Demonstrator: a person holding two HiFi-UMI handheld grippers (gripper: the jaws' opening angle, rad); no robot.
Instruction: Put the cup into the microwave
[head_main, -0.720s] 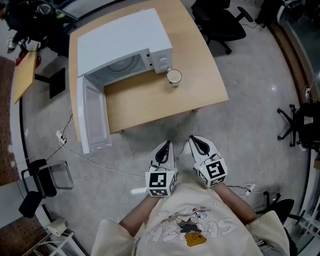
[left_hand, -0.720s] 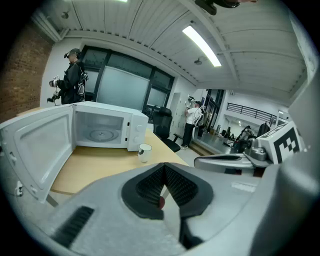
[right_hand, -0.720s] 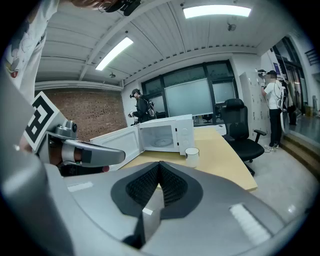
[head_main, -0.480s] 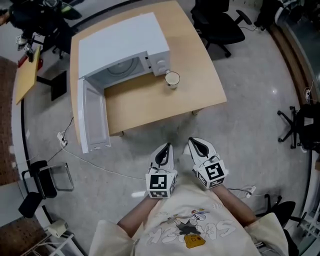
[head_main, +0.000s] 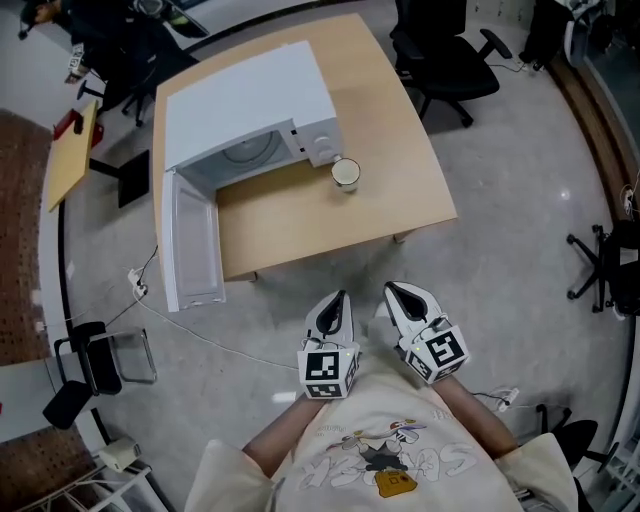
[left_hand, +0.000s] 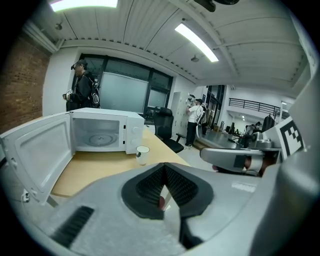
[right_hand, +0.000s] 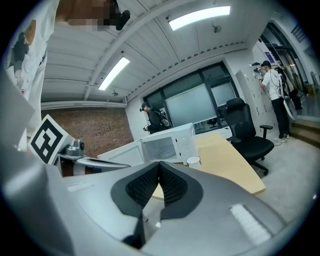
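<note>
Plainly, the cup (head_main: 346, 173) is a small white one with a thin darker rim and a pale inside. It stands upright on the light wooden table (head_main: 330, 215), outside the microwave (head_main: 250, 110) and just beside its front right corner, next to the panel with two round knobs (head_main: 322, 146). From the left gripper view the cup (left_hand: 142, 154) shows as a plain short cylinder with no print that can be made out. The white microwave's door (head_main: 190, 240) is swung fully open to the left, baring the cavity and its round turntable. No brand can be read on the oven at this size. The only clear markings are the black-and-white square patterns on the marker cubes (head_main: 328, 368). The cartoon and large letters on the person's shirt (head_main: 385, 460) lie upside down and cannot be read with certainty. Both tools are held side by side close to the torso, over the floor (head_main: 500, 250) and well apart from the table. The left gripper (head_main: 340, 296) has its ribbed pads pressed together with nothing clamped, and the right gripper (head_main: 392, 288) is likewise closed and empty — each gripper view shows the pads meeting at the tip.
</note>
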